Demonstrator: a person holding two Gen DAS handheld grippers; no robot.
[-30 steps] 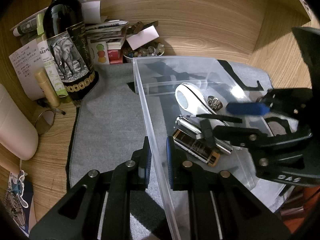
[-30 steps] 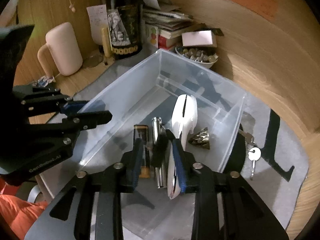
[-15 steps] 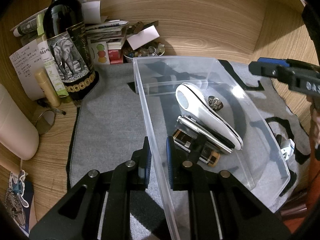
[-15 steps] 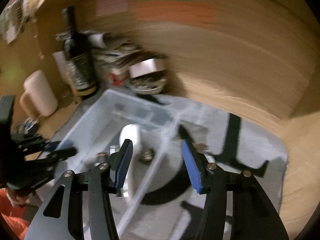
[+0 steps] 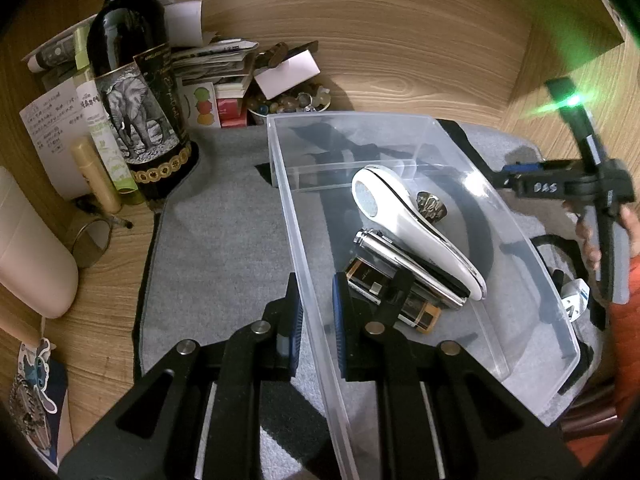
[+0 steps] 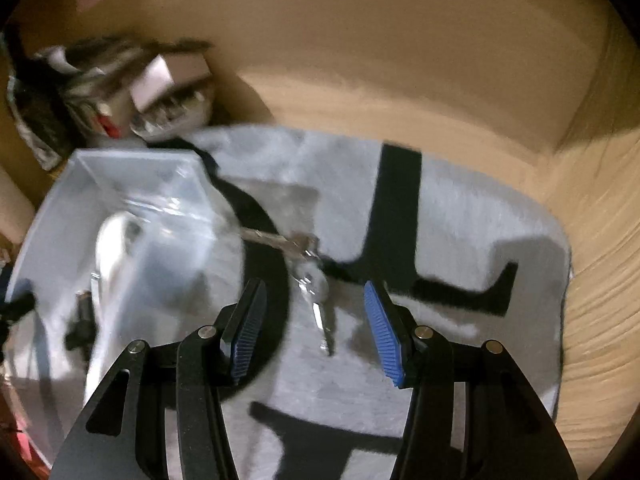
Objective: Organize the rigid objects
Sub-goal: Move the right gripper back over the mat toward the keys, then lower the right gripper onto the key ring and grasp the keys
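Note:
A clear plastic bin (image 5: 400, 128) sits on a grey mat (image 5: 224, 240). Inside lie a white handheld device (image 5: 400, 216), a silver cylinder (image 5: 404, 264), a black-and-gold lighter (image 5: 384, 292) and a small metal ornament (image 5: 430, 206). My left gripper (image 5: 316, 312) is shut on the bin's left wall. My right gripper (image 6: 312, 332) is open over the mat right of the bin (image 6: 132, 184), above a bunch of keys (image 6: 312, 280). It also shows in the left wrist view (image 5: 560, 188).
A dark wine bottle (image 5: 136, 92) with an elephant label, papers, books and a bowl of beads (image 5: 288, 100) stand along the wooden back wall. A pale pink container (image 5: 28, 256) is at the left. A wooden side wall (image 6: 592, 200) borders the mat's right edge.
My right gripper let go inside the bin, opened, lifted out and swung right over the keys on the mat. My left gripper stayed clamped on the bin wall.

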